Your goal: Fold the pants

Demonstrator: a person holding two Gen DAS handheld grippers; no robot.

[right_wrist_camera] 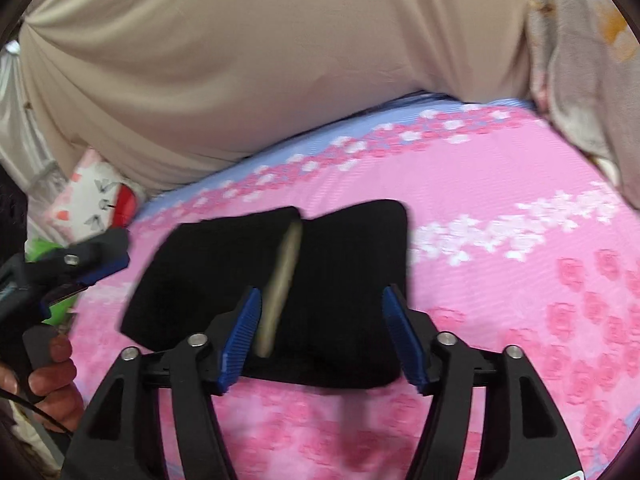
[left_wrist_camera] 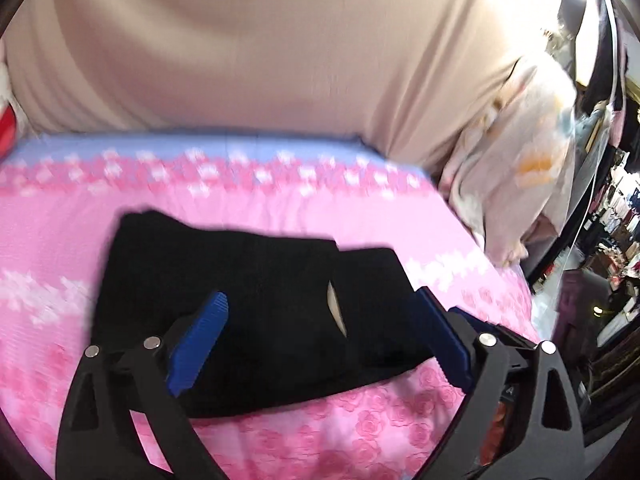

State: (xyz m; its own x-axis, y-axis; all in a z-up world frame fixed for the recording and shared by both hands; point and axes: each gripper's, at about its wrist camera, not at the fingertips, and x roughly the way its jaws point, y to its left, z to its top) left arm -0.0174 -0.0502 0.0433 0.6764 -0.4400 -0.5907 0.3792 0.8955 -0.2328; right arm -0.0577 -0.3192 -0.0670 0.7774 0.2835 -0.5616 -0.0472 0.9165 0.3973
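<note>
The black pants (left_wrist_camera: 256, 300) lie folded into a compact bundle on the pink flowered bedspread (left_wrist_camera: 60, 240), with a pale label showing in a gap of the fold (left_wrist_camera: 335, 308). My left gripper (left_wrist_camera: 320, 312) is open just above the bundle's near edge and holds nothing. In the right wrist view the same bundle (right_wrist_camera: 328, 280) lies ahead, with the pale strip (right_wrist_camera: 282, 280) between two halves. My right gripper (right_wrist_camera: 320, 304) is open over its near edge, empty. The left gripper (right_wrist_camera: 100, 256) shows at the left, held by a hand.
A person in a beige top (left_wrist_camera: 260, 48) stands at the far side of the bed. A pale printed garment (left_wrist_camera: 516, 184) hangs at the right. A white and red patterned item (right_wrist_camera: 96, 200) sits off the bed's left. Cluttered shelves (left_wrist_camera: 612, 220) lie far right.
</note>
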